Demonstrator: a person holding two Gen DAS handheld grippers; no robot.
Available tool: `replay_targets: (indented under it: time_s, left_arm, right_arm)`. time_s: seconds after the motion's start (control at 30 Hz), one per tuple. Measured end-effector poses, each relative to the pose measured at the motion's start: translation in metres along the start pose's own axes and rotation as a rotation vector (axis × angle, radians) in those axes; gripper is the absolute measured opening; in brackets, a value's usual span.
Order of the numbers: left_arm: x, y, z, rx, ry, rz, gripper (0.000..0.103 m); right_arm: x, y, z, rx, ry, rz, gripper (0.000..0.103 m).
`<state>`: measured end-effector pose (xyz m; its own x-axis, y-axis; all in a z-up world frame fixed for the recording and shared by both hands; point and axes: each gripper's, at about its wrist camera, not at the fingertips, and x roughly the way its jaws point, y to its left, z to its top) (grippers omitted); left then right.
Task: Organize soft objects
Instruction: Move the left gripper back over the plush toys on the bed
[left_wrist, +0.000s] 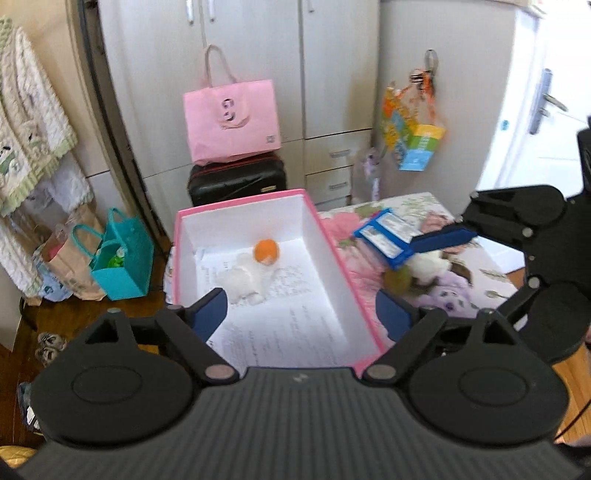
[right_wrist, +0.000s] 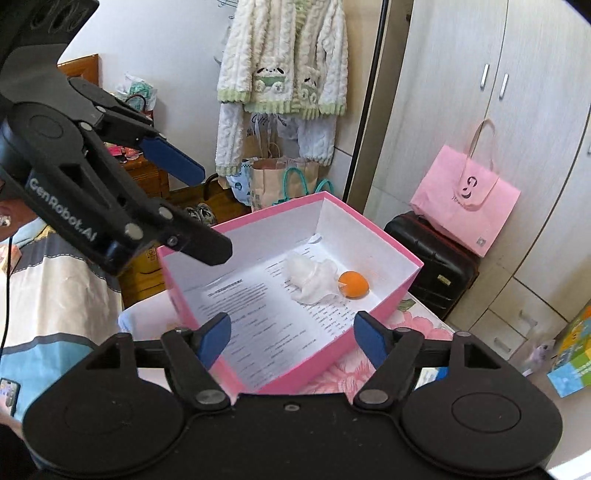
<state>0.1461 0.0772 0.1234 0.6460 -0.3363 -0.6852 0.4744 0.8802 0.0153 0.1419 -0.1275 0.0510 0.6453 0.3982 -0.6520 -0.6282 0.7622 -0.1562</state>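
Note:
A pink box (left_wrist: 328, 236) with white inside walls stands open on the flowered bed. In it lies a white plush toy with an orange head (left_wrist: 255, 269), on printed paper; it also shows in the right wrist view (right_wrist: 325, 282). My left gripper (left_wrist: 306, 314) is open and empty above the box's near end. My right gripper (right_wrist: 291, 339) is open and empty over the box's near edge. In the left wrist view the right gripper's blue finger (left_wrist: 439, 238) hangs over more soft toys (left_wrist: 424, 273) on the bed right of the box.
A blue card pack (left_wrist: 386, 236) lies on the bed (left_wrist: 491, 277) by the toys. A black suitcase (left_wrist: 236, 181) with a pink paper bag (left_wrist: 231, 122) stands by the wardrobe. A teal basket (left_wrist: 125, 258) and paper bags sit on the floor at left.

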Motion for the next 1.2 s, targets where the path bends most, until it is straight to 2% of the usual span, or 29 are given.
replay_targets:
  time_s: [0.23, 0.3, 0.43, 0.7, 0.8, 1.03, 1.2]
  left_arm:
    - [-0.015, -0.035, -0.022, 0.054, -0.021, -0.023, 0.094]
    - [-0.019, -0.041, -0.028, 0.058, -0.031, -0.046, 0.098]
    - [-0.016, -0.057, -0.040, 0.080, -0.035, -0.056, 0.098]
    - [0.034, -0.089, -0.052, 0.089, 0.075, -0.118, 0.099]
    - [0.055, -0.105, -0.055, 0.126, 0.097, -0.132, 0.099]
    - [0.080, -0.140, -0.056, 0.164, 0.036, -0.148, 0.099]
    - [0.102, -0.159, -0.055, 0.159, 0.000, -0.180, 0.097]
  right_arm:
    - [-0.033, 0.015, -0.022, -0.025, -0.024, -0.032, 0.086]
    - [-0.039, 0.016, -0.030, -0.013, -0.026, -0.041, 0.088]
    - [-0.056, 0.011, -0.053, 0.022, -0.045, -0.053, 0.091]
    - [-0.086, -0.002, -0.107, 0.091, -0.076, -0.075, 0.093]
    - [-0.090, -0.005, -0.126, 0.105, -0.081, -0.094, 0.094]
    - [-0.081, -0.021, -0.171, 0.156, -0.091, -0.146, 0.094]
    - [-0.068, -0.035, -0.200, 0.169, -0.154, -0.193, 0.094]
